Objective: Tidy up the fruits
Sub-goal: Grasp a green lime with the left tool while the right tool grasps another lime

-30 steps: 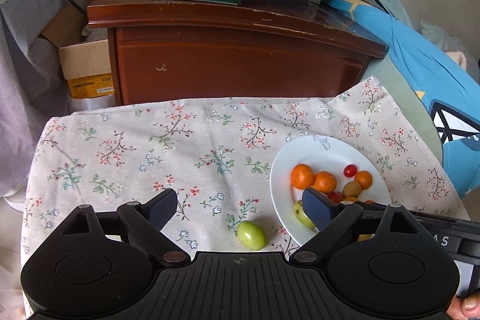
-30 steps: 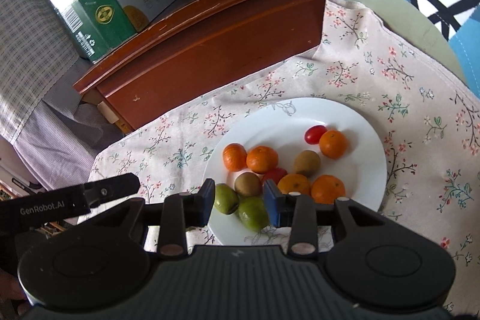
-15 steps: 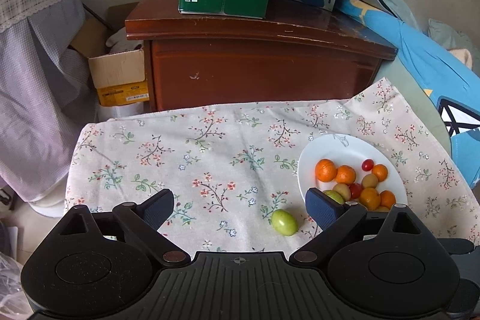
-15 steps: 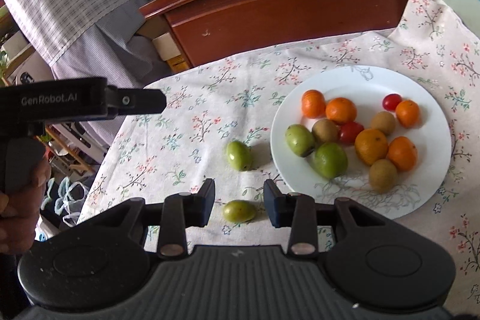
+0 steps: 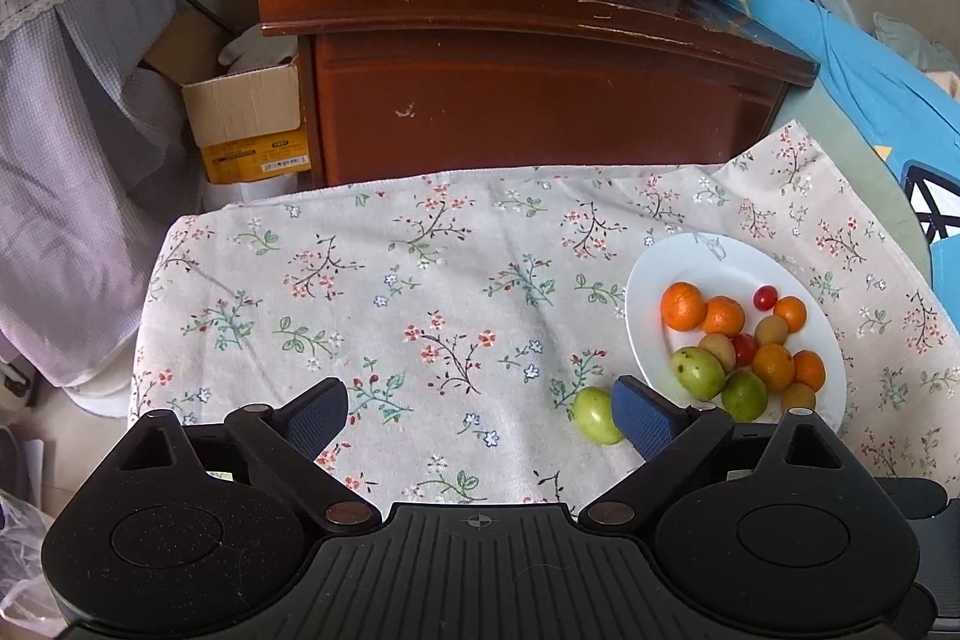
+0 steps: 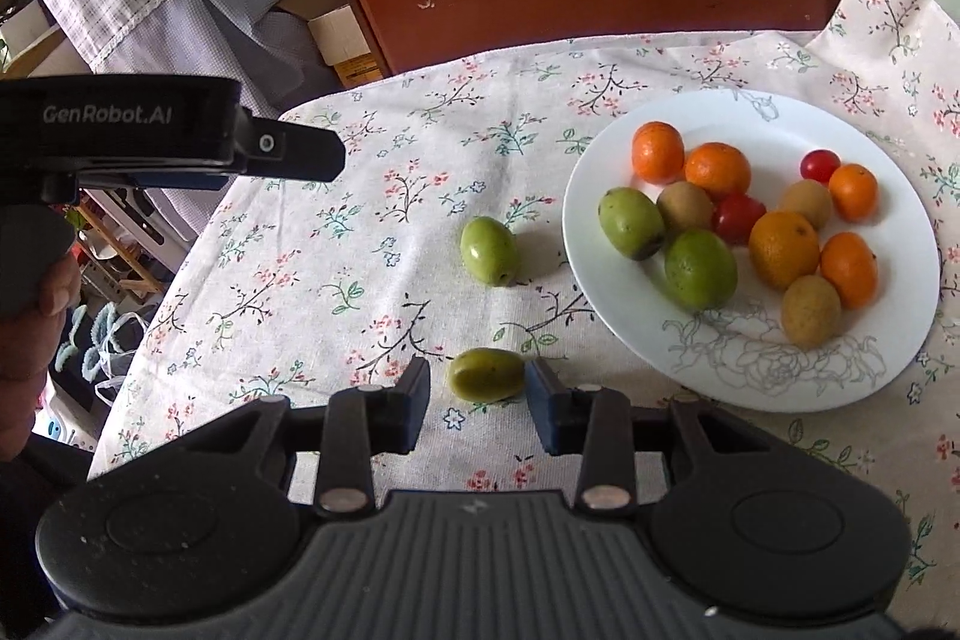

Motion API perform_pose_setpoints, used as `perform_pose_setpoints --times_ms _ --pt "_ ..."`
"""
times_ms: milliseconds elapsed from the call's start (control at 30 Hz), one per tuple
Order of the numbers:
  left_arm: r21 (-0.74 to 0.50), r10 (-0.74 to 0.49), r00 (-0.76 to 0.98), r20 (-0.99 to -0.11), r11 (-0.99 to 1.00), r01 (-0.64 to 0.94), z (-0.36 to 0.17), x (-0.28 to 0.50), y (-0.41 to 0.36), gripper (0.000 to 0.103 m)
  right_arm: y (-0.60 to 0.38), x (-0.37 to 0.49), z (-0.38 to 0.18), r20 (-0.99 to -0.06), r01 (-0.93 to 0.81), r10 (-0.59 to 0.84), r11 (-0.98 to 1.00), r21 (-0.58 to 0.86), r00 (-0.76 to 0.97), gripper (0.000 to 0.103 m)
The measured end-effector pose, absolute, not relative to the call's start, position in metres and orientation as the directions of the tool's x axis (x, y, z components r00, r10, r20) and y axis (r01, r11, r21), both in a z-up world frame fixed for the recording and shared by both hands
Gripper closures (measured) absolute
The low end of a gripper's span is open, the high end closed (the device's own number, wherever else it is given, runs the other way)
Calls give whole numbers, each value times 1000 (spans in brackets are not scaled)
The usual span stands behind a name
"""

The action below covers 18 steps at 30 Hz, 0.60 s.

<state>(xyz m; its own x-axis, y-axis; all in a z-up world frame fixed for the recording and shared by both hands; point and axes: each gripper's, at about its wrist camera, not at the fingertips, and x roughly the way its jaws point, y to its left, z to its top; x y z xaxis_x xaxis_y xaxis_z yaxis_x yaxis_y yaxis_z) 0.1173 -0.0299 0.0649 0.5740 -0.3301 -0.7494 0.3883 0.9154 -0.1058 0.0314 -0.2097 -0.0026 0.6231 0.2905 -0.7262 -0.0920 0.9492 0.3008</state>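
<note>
While the left tool hangs spread and empty, the right tool straddles (not pinching) a green fruit, likely bound for the plate.

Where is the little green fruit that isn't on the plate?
Two are off it: in the right wrist view, one green fruit lies on the flowered cloth between the right gripper fingers, another just left of the white plate.

We see soft, even daylight and faint shadows beside the fruit on the white plate; focus is sharp, while fisheye bending darkens the corners.
</note>
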Motion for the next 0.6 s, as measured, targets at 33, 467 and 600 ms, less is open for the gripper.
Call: perform_pose_setpoints --times_ms 33,467,600 --pt "-105 -328 572 -752 916 387 64 118 -30 7 -210 32 -4 -728 -91 289 950 300 622 66" --pt "-80 -332 551 -766 899 430 42 119 -45 7 -203 35 -6 -741 -111 257 964 241 621 73" --pt "-70 -358 553 -752 878 473 36 116 -55 7 -207 31 2 -742 -109 255 965 240 620 73"
